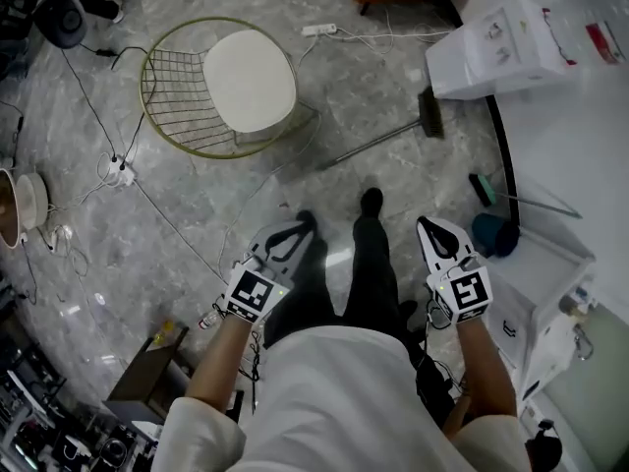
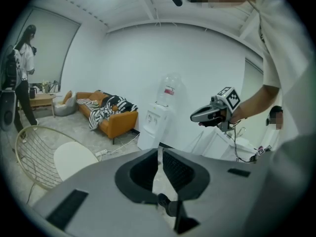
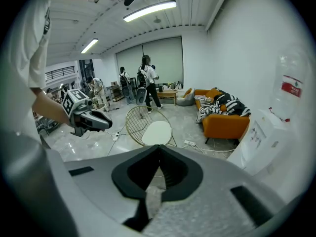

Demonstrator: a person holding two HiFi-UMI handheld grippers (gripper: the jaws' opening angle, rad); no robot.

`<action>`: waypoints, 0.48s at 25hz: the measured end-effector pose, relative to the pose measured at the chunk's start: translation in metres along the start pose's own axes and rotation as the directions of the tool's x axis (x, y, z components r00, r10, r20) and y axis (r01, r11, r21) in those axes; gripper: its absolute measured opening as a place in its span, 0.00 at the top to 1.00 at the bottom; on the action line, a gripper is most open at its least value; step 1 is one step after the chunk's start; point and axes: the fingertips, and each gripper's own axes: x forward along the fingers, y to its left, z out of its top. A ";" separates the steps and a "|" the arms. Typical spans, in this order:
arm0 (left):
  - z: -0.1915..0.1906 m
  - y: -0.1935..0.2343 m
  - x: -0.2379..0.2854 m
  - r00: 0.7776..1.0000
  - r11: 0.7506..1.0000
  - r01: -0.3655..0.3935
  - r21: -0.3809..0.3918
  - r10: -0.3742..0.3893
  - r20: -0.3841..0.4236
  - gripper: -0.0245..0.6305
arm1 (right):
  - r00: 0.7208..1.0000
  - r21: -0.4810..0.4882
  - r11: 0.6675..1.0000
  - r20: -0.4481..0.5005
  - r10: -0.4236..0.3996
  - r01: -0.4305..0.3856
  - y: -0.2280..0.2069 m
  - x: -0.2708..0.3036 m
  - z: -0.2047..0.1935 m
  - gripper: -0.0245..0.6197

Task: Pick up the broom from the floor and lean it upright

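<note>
The broom [image 1: 385, 142] lies flat on the grey marble floor ahead of me, its dark brush head [image 1: 430, 114] toward the white water dispenser [image 1: 501, 42] and its thin handle running down-left. My left gripper [image 1: 300, 226] hovers above the floor near my left shoe, well short of the handle, shut and empty [image 2: 159, 149]. My right gripper [image 1: 426, 226] is level with it on the right, also shut with nothing held [image 3: 159, 149]. Each gripper view shows the other gripper [image 2: 210, 115] [image 3: 91, 121], but not the broom.
A gold wire chair [image 1: 236, 82] with a white seat stands at the far left of the broom. Cables and a power strip [image 1: 319, 29] cross the floor. A blue dustpan and brush [image 1: 491, 229] rest by the white cabinet [image 1: 565, 155] on the right. An orange sofa [image 3: 224, 120] and several people stand farther off.
</note>
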 end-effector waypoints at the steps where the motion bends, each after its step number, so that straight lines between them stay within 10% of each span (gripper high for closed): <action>1: -0.002 0.000 0.005 1.000 1.000 -0.006 -0.002 0.006 -0.002 0.91 | 1.000 -0.011 1.000 0.002 0.013 -0.013 -0.003 0.005 0.000 0.96; 12: -0.027 0.013 0.084 0.996 0.996 -0.083 -0.033 0.082 -0.021 0.91 | 0.991 -0.021 0.992 -0.035 0.127 -0.128 -0.068 0.084 -0.044 0.96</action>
